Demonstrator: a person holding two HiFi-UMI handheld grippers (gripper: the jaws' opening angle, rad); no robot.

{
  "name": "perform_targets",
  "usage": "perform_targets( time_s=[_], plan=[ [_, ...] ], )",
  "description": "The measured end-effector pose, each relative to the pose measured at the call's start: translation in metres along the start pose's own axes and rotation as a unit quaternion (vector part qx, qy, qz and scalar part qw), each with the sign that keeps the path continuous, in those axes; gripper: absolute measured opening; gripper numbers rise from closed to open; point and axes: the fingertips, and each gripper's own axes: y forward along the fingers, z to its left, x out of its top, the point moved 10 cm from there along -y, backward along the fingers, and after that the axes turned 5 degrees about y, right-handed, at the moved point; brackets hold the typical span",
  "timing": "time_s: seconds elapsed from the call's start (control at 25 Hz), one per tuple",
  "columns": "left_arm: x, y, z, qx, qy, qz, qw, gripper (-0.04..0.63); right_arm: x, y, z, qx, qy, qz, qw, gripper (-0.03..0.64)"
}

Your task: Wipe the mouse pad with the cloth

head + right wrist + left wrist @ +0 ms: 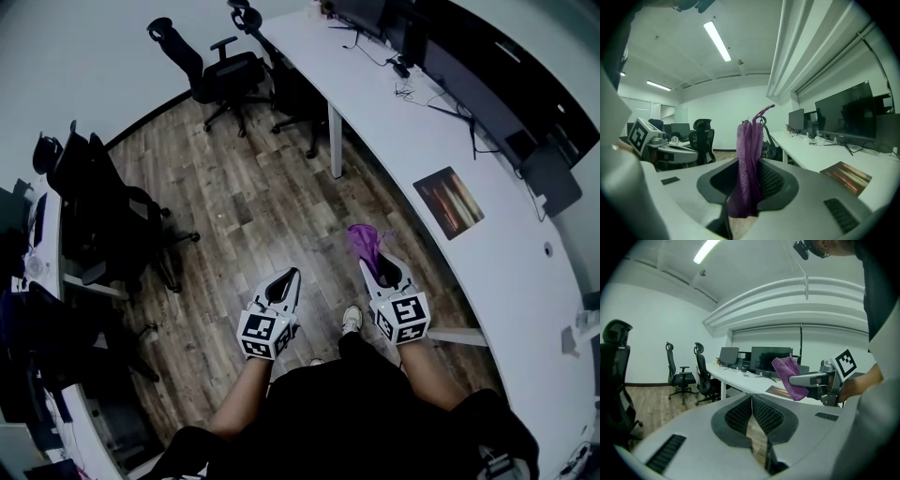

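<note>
A purple cloth (pixel 365 241) is pinched in my right gripper (pixel 377 262), which is shut on it above the wooden floor, short of the desk. In the right gripper view the cloth (pixel 749 164) stands bunched up between the jaws. The mouse pad (pixel 449 202), a dark rectangle with an orange picture, lies flat on the long white desk (pixel 487 253) to the right of the gripper; the mouse pad (pixel 846 175) shows low at the right. My left gripper (pixel 285 280) hangs shut and empty over the floor, left of the right one. From the left gripper view the cloth (pixel 789 376) and right gripper (pixel 820 379) show ahead.
Monitors (pixel 450 66) and cables line the desk's far side. Black office chairs (pixel 217 70) stand at the desk's far end, and more chairs (pixel 108 220) sit by another desk on the left. Wooden floor (pixel 244 206) lies between. A person's legs and a shoe (pixel 352 321) are below the grippers.
</note>
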Motion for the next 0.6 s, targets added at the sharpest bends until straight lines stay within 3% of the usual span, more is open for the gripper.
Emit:
perform_targets(
  time_s=[0.28,0.6],
  plan=[
    [0.021,0.055,0.016,0.008,0.002,0.004,1.0,0.023,0.019,0.038,-0.044,0.004,0.007,-0.001,1.0,0.124],
    [0.04,0.113,0.009,-0.015,0.022,0.003,0.9996,0.023,0.027,0.064,-0.094,0.012,0.003,0.011,1.0,0.124]
  ],
)
